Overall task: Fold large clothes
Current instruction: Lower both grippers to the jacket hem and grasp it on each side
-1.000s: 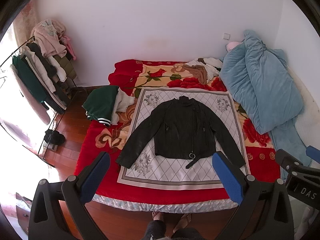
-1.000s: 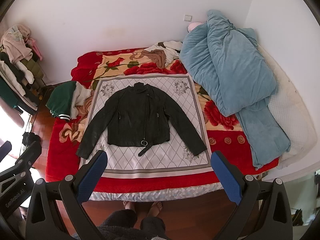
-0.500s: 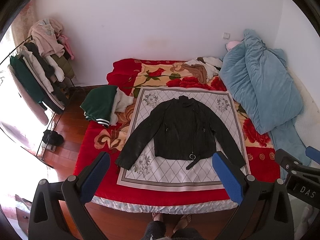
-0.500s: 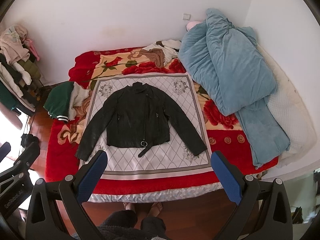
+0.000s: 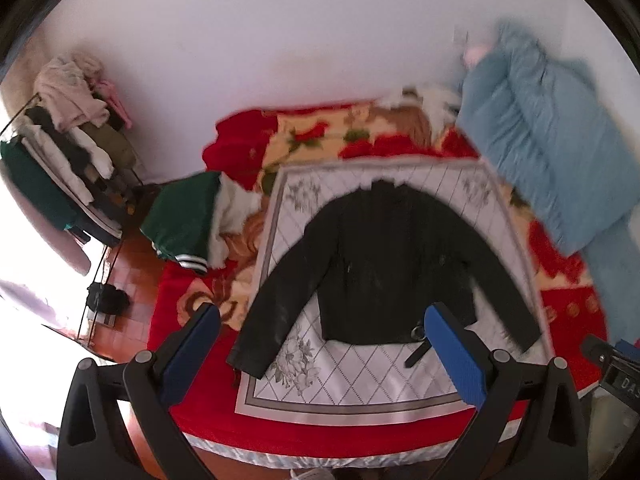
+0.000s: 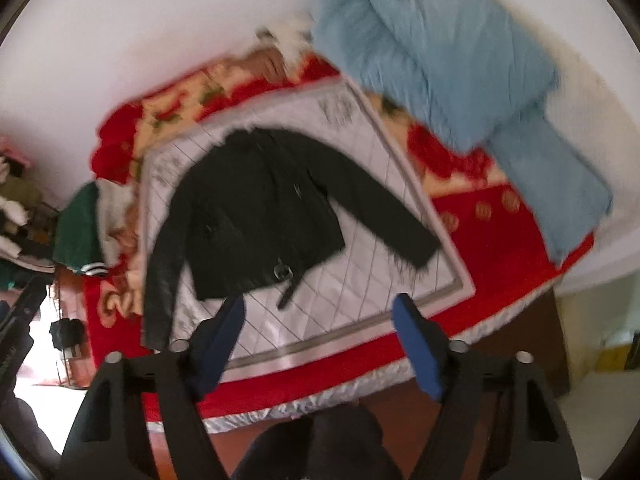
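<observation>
A black leather jacket (image 5: 396, 264) lies flat, front up, sleeves spread, on a white quilted cloth (image 5: 360, 376) on the red bed. It also shows in the right wrist view (image 6: 260, 208), tilted. My left gripper (image 5: 320, 352) is open and empty, held above the bed's near edge, its left finger near the jacket's left cuff (image 5: 248, 356). My right gripper (image 6: 320, 340) is open and empty, above the cloth's near edge (image 6: 320, 344), below the jacket's hem buckle (image 6: 282, 270). Both views are blurred.
A light blue duvet (image 5: 552, 152) is heaped on the bed's right side. A green and white garment (image 5: 188, 216) lies at the bed's left edge. A clothes rack (image 5: 64, 152) stands at the left wall. Wooden floor (image 5: 128, 280) lies left of the bed.
Both grippers have moved forward and down toward the bed, so the jacket looks larger. The right gripper has tilted and its jaws have narrowed somewhat. The jacket has not moved.
</observation>
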A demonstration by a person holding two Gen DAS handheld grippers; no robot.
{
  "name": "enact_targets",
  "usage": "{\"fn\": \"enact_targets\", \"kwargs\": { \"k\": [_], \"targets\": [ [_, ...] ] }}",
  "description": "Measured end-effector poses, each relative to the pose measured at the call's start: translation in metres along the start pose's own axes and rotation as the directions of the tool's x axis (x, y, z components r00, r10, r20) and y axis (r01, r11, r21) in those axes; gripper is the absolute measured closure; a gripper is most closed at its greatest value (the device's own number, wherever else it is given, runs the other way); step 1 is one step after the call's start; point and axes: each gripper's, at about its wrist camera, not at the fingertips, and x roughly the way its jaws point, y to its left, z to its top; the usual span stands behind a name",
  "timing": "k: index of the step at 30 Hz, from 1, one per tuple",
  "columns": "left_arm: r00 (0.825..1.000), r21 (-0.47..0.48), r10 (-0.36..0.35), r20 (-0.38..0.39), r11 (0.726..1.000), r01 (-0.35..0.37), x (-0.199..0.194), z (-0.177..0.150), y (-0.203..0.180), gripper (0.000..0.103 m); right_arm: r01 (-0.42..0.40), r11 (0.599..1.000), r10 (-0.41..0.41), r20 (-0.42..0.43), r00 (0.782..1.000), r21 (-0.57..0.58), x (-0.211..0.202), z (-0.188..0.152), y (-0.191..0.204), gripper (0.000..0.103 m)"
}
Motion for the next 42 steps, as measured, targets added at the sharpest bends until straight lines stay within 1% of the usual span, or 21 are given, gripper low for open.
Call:
{"fn": "enact_targets", "kwargs": {
  "k": [3,7,10,13,15,17,20,23,25,27,28,29,31,33,35,36,37,38,39,40,42],
  "targets": [
    [0.996,0.003,0.029,-0.090,1.000,-0.028,0.066,-0.005,-0.014,0.000,-0.036,0.997,0.044,-0.109,0.993,0.068,0.079,0.007,-0.021,0.027],
    [0.975,-0.040,0.079,-0.207,0.995,-0.089,0.152,-0.019,-0.025,0.000,-0.051,0.988,0.079,-0.196,0.978,0.143,0.190,0.019,-0.048,0.024],
    [0.949,-0.106,0.118,-0.293,0.982,-0.155,0.216,-0.034,-0.031,0.000,-0.059,0.984,0.094,-0.203,0.975,0.170,0.271,0.032,-0.061,0.024],
    [0.908,-0.252,0.078,-0.412,0.948,-0.196,0.290,-0.057,-0.030,0.000,-0.045,0.985,0.079,-0.199,0.977,0.169,0.357,0.046,-0.068,0.024],
    [0.893,-0.305,0.064,-0.445,0.927,-0.218,0.321,-0.070,-0.028,0.000,-0.032,0.984,0.067,-0.195,0.978,0.174,0.402,0.053,-0.071,0.024],
    [0.880,-0.322,0.067,-0.470,0.915,-0.242,0.357,-0.084,-0.025,0.000,-0.011,0.984,0.046,-0.194,0.980,0.180,0.445,0.062,-0.076,0.024],
    [0.855,-0.310,0.074,-0.514,0.913,-0.265,0.403,-0.097,-0.019,0.000,0.005,0.985,0.031,-0.207,0.978,0.172,0.492,0.072,-0.078,0.024],
    [0.835,-0.316,0.074,-0.545,0.905,-0.287,0.438,-0.106,-0.010,0.000,0.012,0.989,0.022,-0.235,0.972,0.146,0.526,0.076,-0.072,0.024],
    [0.820,-0.337,0.048,-0.570,0.897,-0.287,0.457,-0.110,-0.006,0.000,0.005,0.989,0.032,-0.248,0.968,0.146,0.545,0.078,-0.068,0.024],
    [0.798,-0.370,0.004,-0.602,0.885,-0.283,0.478,-0.119,0.002,0.000,0.014,0.990,0.024,-0.266,0.964,0.140,0.560,0.079,-0.061,0.019],
    [0.795,-0.384,-0.016,-0.607,0.881,-0.275,0.485,-0.122,0.004,0.000,0.017,0.990,0.021,-0.266,0.964,0.140,0.564,0.080,-0.057,0.019],
    [0.795,-0.402,-0.041,-0.605,0.878,-0.260,0.490,-0.123,0.006,0.000,0.019,0.991,0.018,-0.266,0.964,0.136,0.567,0.081,-0.055,0.019],
    [0.811,-0.416,-0.059,-0.583,0.878,-0.235,0.491,-0.122,0.009,0.001,0.018,0.992,0.018,-0.277,0.961,0.127,0.572,0.083,-0.046,0.019],
    [0.829,-0.415,-0.073,-0.555,0.887,-0.200,0.487,-0.119,0.007,0.017,0.023,0.993,0.013,-0.291,0.957,0.120,0.574,0.083,-0.040,0.024],
    [0.854,-0.401,-0.077,-0.515,0.902,-0.160,0.479,-0.113,0.001,0.058,0.013,0.992,0.026,-0.300,0.954,0.126,0.578,0.083,-0.036,0.030],
    [0.856,-0.386,-0.066,-0.513,0.908,-0.161,0.477,-0.111,-0.001,0.066,0.009,0.992,0.029,-0.302,0.953,0.124,0.578,0.082,-0.033,0.038],
    [0.863,-0.362,-0.032,-0.504,0.915,-0.177,0.472,-0.108,-0.004,0.080,0.012,0.993,0.025,-0.304,0.952,0.118,0.579,0.081,-0.030,0.044],
    [0.872,-0.352,-0.013,-0.489,0.918,-0.183,0.468,-0.106,-0.005,0.090,0.003,0.994,0.031,-0.303,0.952,0.112,0.578,0.079,-0.026,0.062],
    [0.877,-0.351,-0.013,-0.480,0.919,-0.179,0.466,-0.106,-0.005,0.091,-0.006,0.994,0.039,-0.300,0.953,0.111,0.577,0.078,-0.024,0.085],
    [0.880,-0.351,-0.014,-0.475,0.920,-0.175,0.462,-0.107,-0.004,0.092,-0.013,0.993,0.046,-0.292,0.955,0.113,0.575,0.077,-0.022,0.090],
    [0.887,-0.346,-0.009,-0.462,0.922,-0.171,0.450,-0.111,-0.005,0.094,-0.016,0.995,0.043,-0.275,0.960,0.101,0.571,0.074,-0.016,0.092]
  ]
}}
